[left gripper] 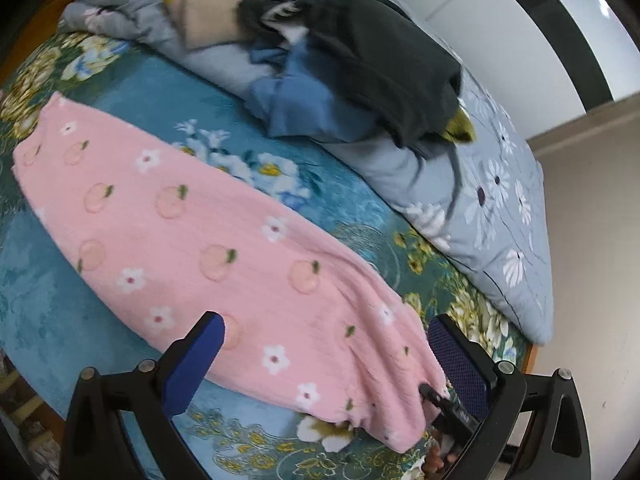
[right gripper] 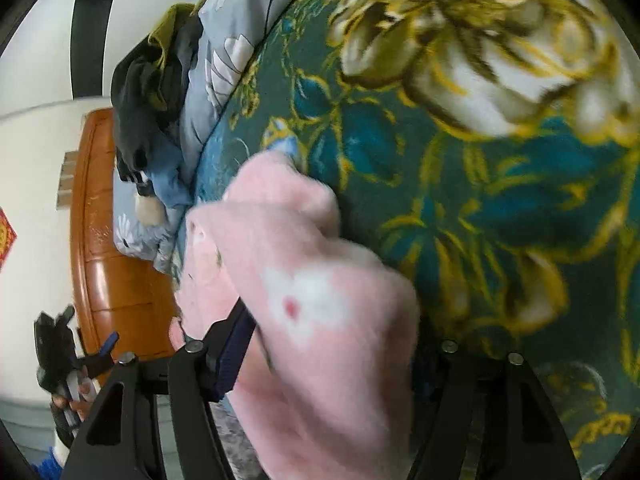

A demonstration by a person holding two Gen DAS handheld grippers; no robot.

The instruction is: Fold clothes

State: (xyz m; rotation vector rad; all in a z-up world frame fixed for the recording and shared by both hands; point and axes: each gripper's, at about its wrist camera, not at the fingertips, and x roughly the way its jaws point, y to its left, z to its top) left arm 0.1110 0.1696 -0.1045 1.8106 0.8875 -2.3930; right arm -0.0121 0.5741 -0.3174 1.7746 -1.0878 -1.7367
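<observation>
The pink fleece garment (left gripper: 208, 248) lies stretched across the floral bedspread (left gripper: 120, 92). The right claw (right gripper: 328, 344) pinches its near end; the left claw (left gripper: 324, 344) hovers spread, empty.

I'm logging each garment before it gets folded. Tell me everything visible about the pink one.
The pink garment is fuzzy, fleece-like, printed with peaches and white flowers. It lies long and flat across the floral bedspread. Its near end is bunched between the right gripper pads, lifted slightly. The left gripper hovers open above it.
</observation>
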